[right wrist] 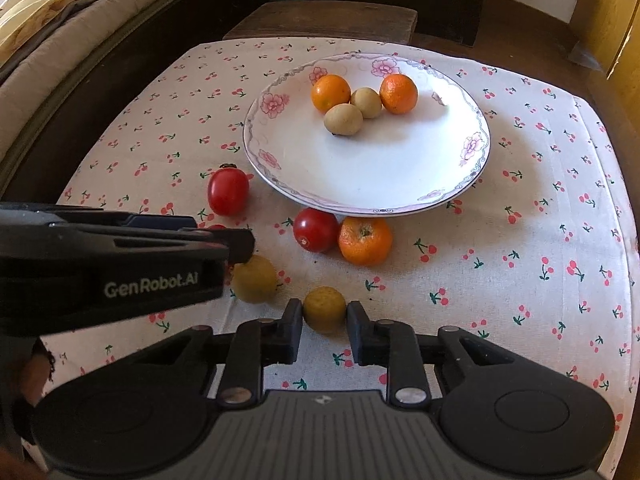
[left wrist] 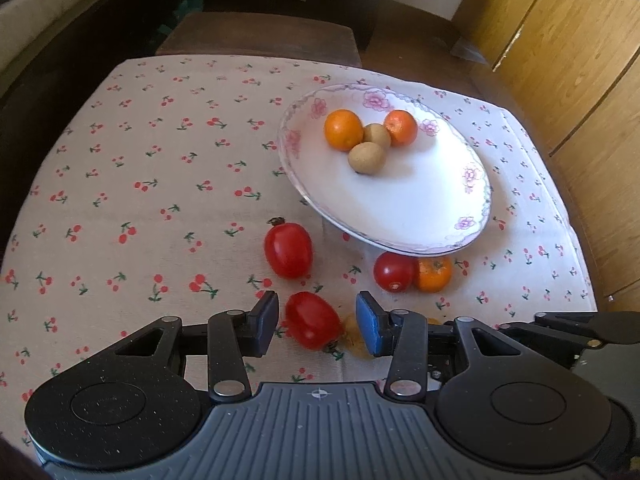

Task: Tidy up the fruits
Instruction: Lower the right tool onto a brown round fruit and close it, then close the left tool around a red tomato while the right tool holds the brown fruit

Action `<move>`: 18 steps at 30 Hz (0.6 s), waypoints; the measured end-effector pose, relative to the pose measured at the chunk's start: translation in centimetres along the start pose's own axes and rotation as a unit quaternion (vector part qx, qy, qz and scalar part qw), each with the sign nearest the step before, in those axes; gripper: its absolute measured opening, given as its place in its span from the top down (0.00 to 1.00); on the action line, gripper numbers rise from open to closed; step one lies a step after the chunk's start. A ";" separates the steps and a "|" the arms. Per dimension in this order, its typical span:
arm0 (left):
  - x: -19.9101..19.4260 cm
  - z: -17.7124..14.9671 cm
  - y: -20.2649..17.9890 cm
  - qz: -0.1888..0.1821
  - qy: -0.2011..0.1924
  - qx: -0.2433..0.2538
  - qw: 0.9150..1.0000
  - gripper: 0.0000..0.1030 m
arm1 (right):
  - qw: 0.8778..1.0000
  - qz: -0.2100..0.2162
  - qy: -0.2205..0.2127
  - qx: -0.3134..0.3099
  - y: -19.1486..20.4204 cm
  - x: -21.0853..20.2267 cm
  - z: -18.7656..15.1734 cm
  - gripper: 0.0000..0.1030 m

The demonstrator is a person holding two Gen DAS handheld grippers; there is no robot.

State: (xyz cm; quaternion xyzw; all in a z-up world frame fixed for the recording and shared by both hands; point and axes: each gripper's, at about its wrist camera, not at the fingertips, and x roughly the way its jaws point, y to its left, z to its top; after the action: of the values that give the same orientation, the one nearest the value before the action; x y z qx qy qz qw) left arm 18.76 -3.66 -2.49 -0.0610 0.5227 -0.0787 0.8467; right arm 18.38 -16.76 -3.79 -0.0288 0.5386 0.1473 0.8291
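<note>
Yellow-brown fruit [right wrist: 324, 309]: small, round, no long axis to speak of; on the cherry-print cloth [right wrist: 500, 300], right between the fingertips of the right gripper [right wrist: 324, 330], near edge of the table.
Right gripper state: closed onto that fruit, both pads touching its sides; not yet raised off the cloth as far as can be told.
Red oblong tomato [left wrist: 313, 321]: lying between the fingers of the left gripper [left wrist: 317, 322], long axis slanted across the gap rather than along it.
Left gripper state: jaws apart, a sliver of cloth showing on either side of the tomato; no pad seen pressing, so not clamped.
Second yellow fruit [right wrist: 254, 279]: just beside the left gripper's outer finger, partly under it in the right wrist view.
Plate [right wrist: 280, 168]: flower-rimmed, white, further back on the cloth, well apart from both held-to fruits; two oranges and two pale brown fruits already on it.
Still off the plate: another red tomato [right wrist: 228, 191] beside the rim, a round tomato [right wrist: 316, 229] touching an orange [right wrist: 365, 240] against the near rim.
Nearer hand: right for the yellow fruit, left for the oblong tomato.
Likely next: lift up and forward toward the plate, over the near rim.
</note>
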 end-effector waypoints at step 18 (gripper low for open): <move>1.1 -0.8 -1.6 0.038 0.004 0.012 0.999 0.58 | 1.000 -0.008 -0.005 0.016 -1.9 -0.4 -0.4 0.74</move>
State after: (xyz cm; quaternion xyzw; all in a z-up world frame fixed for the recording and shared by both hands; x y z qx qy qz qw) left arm 18.47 -5.44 -3.52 -0.0307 0.5272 -0.0532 0.8475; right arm 18.38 -18.71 -3.81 -0.0193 0.5361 0.1323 0.8335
